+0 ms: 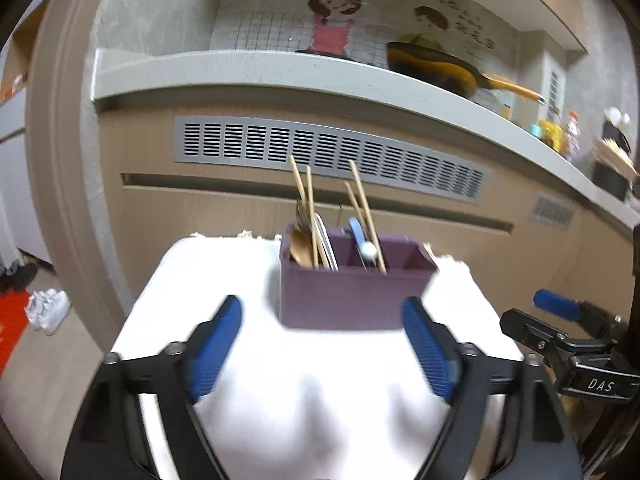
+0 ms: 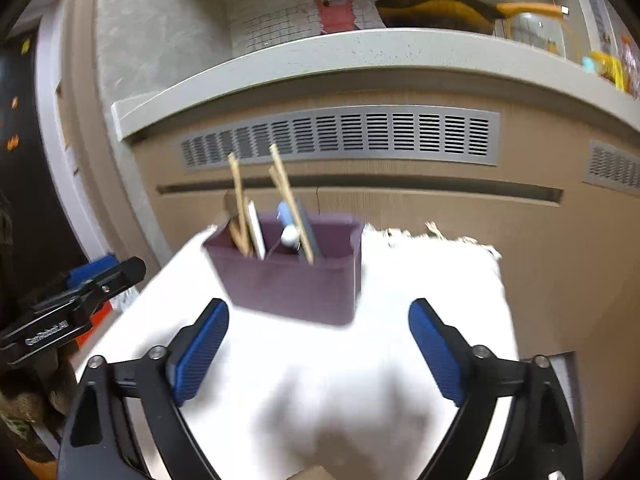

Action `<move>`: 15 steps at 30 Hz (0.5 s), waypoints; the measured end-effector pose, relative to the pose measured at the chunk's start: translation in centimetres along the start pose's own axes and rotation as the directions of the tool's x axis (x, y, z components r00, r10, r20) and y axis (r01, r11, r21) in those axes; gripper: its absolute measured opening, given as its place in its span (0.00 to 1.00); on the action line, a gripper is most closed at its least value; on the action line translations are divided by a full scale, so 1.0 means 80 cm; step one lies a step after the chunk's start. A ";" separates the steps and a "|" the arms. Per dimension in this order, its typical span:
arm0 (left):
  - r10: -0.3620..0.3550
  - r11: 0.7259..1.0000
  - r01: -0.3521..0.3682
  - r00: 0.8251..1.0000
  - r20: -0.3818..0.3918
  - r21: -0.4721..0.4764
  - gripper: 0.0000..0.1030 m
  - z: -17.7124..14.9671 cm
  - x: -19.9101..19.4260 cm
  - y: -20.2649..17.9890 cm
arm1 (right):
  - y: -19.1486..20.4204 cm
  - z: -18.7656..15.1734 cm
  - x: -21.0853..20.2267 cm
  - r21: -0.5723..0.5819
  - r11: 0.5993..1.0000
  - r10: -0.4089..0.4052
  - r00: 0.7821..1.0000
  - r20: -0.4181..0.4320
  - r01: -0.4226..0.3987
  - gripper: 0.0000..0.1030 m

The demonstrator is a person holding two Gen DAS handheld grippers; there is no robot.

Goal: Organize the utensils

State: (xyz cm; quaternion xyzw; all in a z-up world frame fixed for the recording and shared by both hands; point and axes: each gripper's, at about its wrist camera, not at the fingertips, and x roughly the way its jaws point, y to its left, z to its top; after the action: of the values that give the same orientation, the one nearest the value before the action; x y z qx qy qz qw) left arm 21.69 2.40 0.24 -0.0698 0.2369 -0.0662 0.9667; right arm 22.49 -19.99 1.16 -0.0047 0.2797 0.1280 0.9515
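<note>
Inside one holder (image 1: pixel 352 296): four chopsticks (image 1: pixel 366 216).

A purple organizer (image 1: pixel 352 292) is sitting on a white cloth (image 1: pixel 320 400). Tan chopsticks (image 1: pixel 366 216) are standing inside, and blue ribbed pads (image 2: pixel 202 354) are lining black tongs.

Left gripper (image 1: pixel 322 350) and right gripper (image 2: pixel 319 350) side by side, jaws wide, empty.
</note>
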 end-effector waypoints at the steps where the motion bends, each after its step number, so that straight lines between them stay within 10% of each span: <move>1: 0.005 1.000 -0.005 1.000 0.005 0.012 0.91 -0.009 -0.015 -0.005 | 0.007 -0.007 -0.011 -0.004 1.000 -0.011 1.000 0.004 0.011 0.93; 9: 0.136 0.984 -0.152 0.977 0.163 0.088 1.00 -0.080 -0.107 -0.043 | 0.030 -0.082 -0.092 0.014 0.987 -0.164 0.980 0.112 0.163 0.99; 15: 0.132 0.986 -0.141 0.987 0.093 0.093 1.00 -0.100 -0.114 -0.054 | 0.034 -0.099 -0.113 0.003 0.971 -0.235 0.958 0.164 0.238 0.99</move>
State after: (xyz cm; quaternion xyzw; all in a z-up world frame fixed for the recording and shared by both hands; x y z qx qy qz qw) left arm 9.54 -1.18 -1.99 -0.0083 0.1957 -0.0082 0.9806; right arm 10.32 -20.16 -0.54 -0.0358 0.1974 0.0157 0.9795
